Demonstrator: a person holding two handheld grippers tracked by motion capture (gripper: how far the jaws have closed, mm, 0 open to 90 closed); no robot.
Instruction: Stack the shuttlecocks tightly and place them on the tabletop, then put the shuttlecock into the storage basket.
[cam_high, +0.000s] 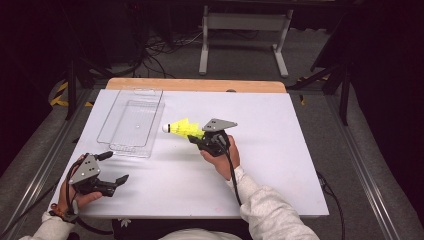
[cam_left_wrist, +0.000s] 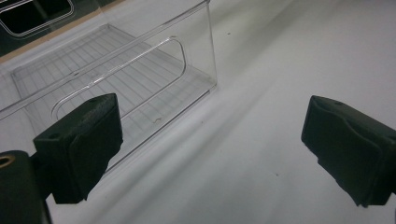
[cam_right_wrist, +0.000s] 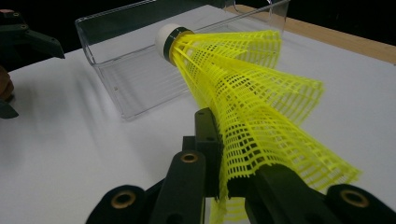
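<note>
Yellow mesh-skirted plastic shuttlecock with white cork nose (cam_high: 183, 128) held above white worktop (cam_high: 280, 165), near centre; nose points to 9 o'clock, at clear plastic ridged-floor bin (cam_high: 131, 121).

Right gripper (cam_high: 202, 138): jaws clamped on skirt rim.

Step judged: carry toward bin. Next move calls for travel over near wall, then release.

Left gripper (cam_high: 114, 168), 7 o'clock of bin: jaws wide apart, nothing between.

No readable writing, brand or label.

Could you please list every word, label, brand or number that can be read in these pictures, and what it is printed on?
None: no readable text on the yellow shuttlecock, the clear plastic bin, the white table, the left gripper or the right gripper.
</note>
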